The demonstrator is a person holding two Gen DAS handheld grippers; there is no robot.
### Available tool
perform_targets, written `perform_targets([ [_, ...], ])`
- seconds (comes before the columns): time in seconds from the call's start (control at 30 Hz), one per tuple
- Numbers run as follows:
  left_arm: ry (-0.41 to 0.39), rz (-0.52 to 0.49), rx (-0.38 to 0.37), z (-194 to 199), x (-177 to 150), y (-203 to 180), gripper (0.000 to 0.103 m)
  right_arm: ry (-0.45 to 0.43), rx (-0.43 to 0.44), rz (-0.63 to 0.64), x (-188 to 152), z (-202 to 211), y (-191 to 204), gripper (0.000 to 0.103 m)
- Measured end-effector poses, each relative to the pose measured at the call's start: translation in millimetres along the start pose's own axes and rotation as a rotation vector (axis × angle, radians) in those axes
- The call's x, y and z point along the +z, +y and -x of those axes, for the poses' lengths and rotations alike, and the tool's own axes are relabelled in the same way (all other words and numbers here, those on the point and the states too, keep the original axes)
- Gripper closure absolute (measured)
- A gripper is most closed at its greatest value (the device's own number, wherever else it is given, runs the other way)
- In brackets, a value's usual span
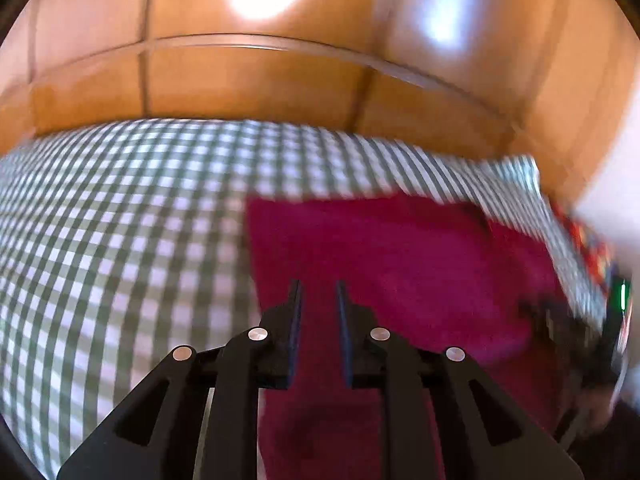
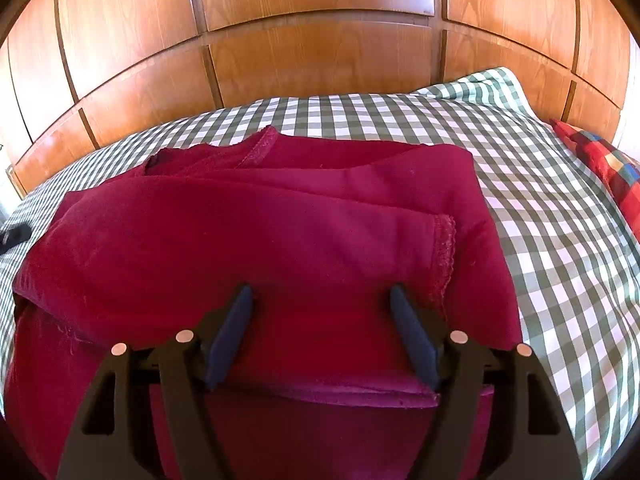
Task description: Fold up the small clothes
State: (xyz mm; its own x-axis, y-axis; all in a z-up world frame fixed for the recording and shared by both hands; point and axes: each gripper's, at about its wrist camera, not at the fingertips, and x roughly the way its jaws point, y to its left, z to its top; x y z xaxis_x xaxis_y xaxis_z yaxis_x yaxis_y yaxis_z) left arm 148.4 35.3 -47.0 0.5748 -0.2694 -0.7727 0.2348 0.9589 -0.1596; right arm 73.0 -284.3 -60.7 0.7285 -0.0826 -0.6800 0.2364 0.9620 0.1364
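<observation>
A dark red garment (image 2: 260,232) lies partly folded on a green-and-white checked bedcover (image 2: 552,216), one sleeve with a lace cuff (image 2: 444,248) laid across its front. My right gripper (image 2: 321,294) is open wide, hovering just above the garment's near part, with nothing between its fingers. In the blurred left wrist view the same red garment (image 1: 392,264) lies right of centre on the checked cover (image 1: 120,220). My left gripper (image 1: 318,286) is above the garment's left edge, its fingers a narrow gap apart and holding nothing.
A glossy wooden panelled wall (image 2: 320,52) runs along the far side of the bed. A red patchwork cushion (image 2: 608,172) lies at the right edge. The other gripper's black body (image 1: 576,340) shows blurred at the right of the left wrist view.
</observation>
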Motion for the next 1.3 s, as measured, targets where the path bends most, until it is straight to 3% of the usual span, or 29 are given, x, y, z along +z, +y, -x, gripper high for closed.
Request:
perform_targets([
  [0.07,0.089,-0.101,0.111,-17,-26,-11,0.088,-0.002,0.004,-0.003,0,0,0,0.031],
  [0.1,0.113,-0.111,0.129,-27,-34,-12,0.088,-0.003,0.010,-0.007,0,0,-1,0.031],
  [0.17,0.071,-0.100,0.126,-27,-41,-10,0.088,-0.002,0.018,-0.012,0,0,-2,0.030],
  [0.33,0.070,-0.108,0.193,-22,-40,-21,0.088,-0.001,0.026,-0.017,0,-1,-4,0.030],
  [0.5,0.051,-0.041,0.172,9,-45,-20,0.088,0.000,0.030,-0.019,1,-1,-4,0.029],
  [0.57,0.047,-0.019,0.157,24,-55,-19,0.074,0.000,0.028,-0.019,1,-1,-4,0.029],
  [0.73,0.051,-0.021,0.166,45,-83,-24,0.074,0.002,0.018,-0.010,1,0,-1,0.026],
  [1.07,0.060,-0.018,0.164,65,-105,-17,0.074,0.025,-0.014,-0.001,-5,26,1,0.004],
  [1.3,0.060,-0.033,0.163,76,-116,-15,0.074,0.050,0.001,-0.031,-34,67,-26,0.004],
])
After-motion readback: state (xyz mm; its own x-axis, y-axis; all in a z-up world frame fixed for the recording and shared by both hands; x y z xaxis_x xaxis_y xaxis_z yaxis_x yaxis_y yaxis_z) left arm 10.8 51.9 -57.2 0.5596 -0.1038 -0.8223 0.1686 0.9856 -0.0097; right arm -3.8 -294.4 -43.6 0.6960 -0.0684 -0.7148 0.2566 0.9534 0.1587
